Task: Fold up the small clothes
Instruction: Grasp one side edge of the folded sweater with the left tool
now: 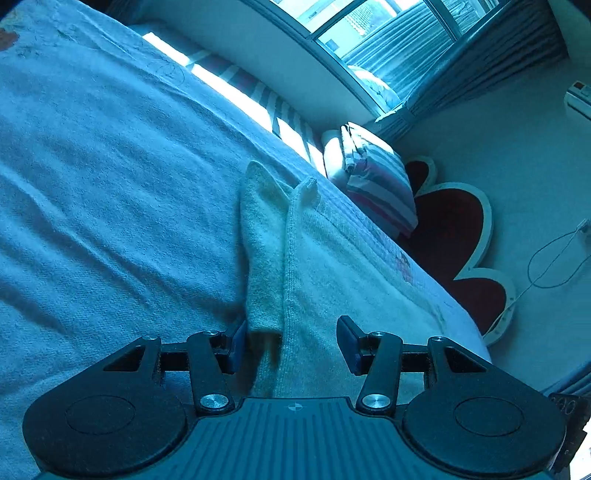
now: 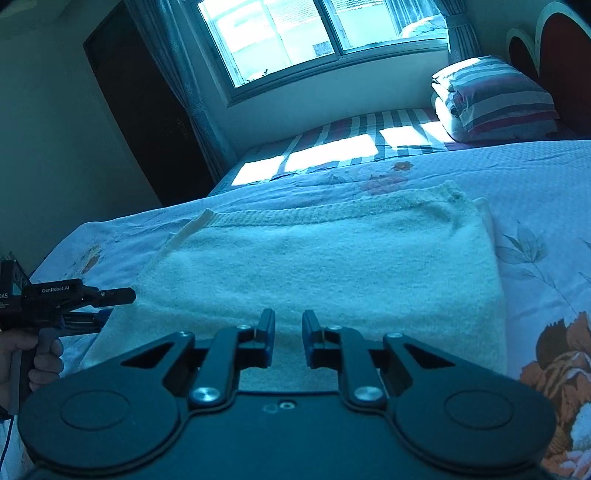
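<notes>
A cream knitted garment lies flat on the flowered bedspread, its ribbed hem toward the window. In the left wrist view a narrow folded part of the garment runs away from me along the knit edge. My left gripper is open, its jaws standing wide over the near end of that strip, with the left pad right beside it. My right gripper hovers over the garment's near edge with a narrow gap and nothing between the pads. At the garment's left side, a hand holds the left gripper.
A folded striped quilt sits at the head of the bed by the red, white-edged headboard. Behind the bed are a window and a dark door. The bed's edge drops off on the left in the right wrist view.
</notes>
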Tool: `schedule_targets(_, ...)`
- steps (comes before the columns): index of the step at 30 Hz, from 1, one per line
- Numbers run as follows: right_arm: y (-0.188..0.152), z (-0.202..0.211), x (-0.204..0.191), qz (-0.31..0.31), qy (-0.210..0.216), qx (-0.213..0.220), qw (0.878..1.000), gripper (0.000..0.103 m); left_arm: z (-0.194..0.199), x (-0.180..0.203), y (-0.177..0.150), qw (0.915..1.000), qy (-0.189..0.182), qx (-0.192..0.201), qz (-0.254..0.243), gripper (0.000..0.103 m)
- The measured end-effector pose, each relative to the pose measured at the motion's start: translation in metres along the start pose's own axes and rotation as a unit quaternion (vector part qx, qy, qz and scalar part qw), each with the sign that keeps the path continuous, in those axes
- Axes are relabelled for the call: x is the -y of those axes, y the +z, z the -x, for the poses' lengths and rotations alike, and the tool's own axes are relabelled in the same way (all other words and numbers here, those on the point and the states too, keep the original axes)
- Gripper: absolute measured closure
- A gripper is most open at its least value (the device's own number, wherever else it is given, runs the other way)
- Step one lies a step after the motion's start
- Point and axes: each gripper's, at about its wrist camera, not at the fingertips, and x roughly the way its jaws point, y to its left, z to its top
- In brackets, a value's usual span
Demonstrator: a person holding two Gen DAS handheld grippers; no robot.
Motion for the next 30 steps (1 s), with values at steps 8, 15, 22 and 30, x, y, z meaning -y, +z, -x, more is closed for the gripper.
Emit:
schedule_targets(8, 0.002, -0.023, -0.019, -0.009, 0.003, -0.003, 1.0, 0.096, -0.023, 0.002, -0.002, 0.999, -0.034, -0.02, -0.019, 0.067)
schedule_targets(15, -0.001, -0.023, -0.024, -0.039, -0.02, -0.002, 0.999, 0.096, -0.015, -0.004, -0.013, 0.9992, -0.031, -0.021, 0.011, 0.072)
schedule_targets(22, -0.005, -0.008, -0.022, -0.058, -0.032, 0.013, 0.998, 0.095, 0.056, -0.007, -0.087, 0.9974, -0.011, 0.023, 0.067, 0.058)
schedule_targets(30, -0.014, -0.017, -0.026, -0.063, -0.038, 0.008, 0.997, 0.095, 0.013, 0.0, -0.097, 0.98, -0.036, 0.098, 0.17, 0.058)
